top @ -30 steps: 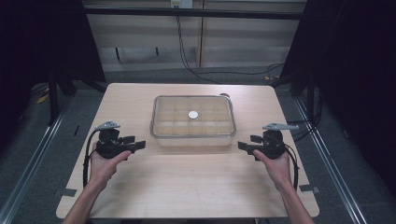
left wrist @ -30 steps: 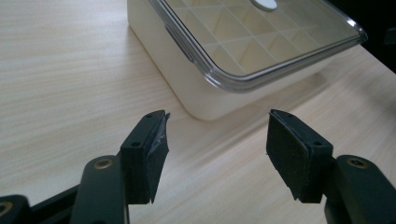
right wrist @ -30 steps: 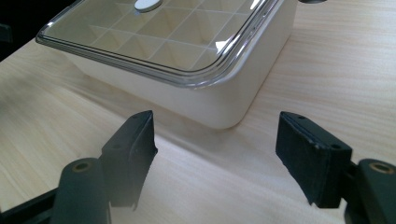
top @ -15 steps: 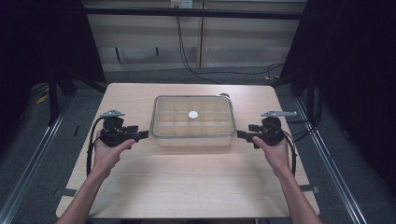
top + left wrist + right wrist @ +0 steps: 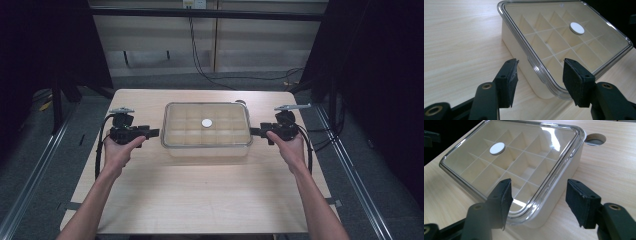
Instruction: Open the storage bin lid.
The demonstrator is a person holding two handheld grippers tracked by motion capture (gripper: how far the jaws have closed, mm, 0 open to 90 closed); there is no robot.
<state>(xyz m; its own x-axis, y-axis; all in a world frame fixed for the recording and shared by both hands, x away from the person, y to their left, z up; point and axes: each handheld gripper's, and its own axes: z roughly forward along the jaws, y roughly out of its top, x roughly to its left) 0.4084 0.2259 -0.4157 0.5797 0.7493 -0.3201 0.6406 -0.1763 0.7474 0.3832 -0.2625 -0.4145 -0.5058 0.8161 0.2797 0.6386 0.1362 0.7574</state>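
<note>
A cream box (image 5: 206, 131) with inner dividers and a clear lid stands mid-table; a white round disc (image 5: 206, 122) sits in the middle of the lid. My left gripper (image 5: 153, 132) is open at the box's left end. In the left gripper view the gripper (image 5: 540, 75) straddles the lid's rim (image 5: 534, 63) without touching it, with the disc (image 5: 577, 28) farther off. My right gripper (image 5: 254, 132) is open at the right end. In the right gripper view the gripper (image 5: 539, 195) stands on either side of the box's near corner (image 5: 534, 205), below the disc (image 5: 497, 148).
The light wooden table (image 5: 200, 200) has a round cable hole (image 5: 240, 102) just behind the box, also in the right gripper view as the hole (image 5: 595, 139). Cables trail on the floor (image 5: 240, 77) behind. Dark frames flank both sides.
Both hands moved forward and inward. The grippers went from the table's sides to the box's two short ends, jaws staying open.
</note>
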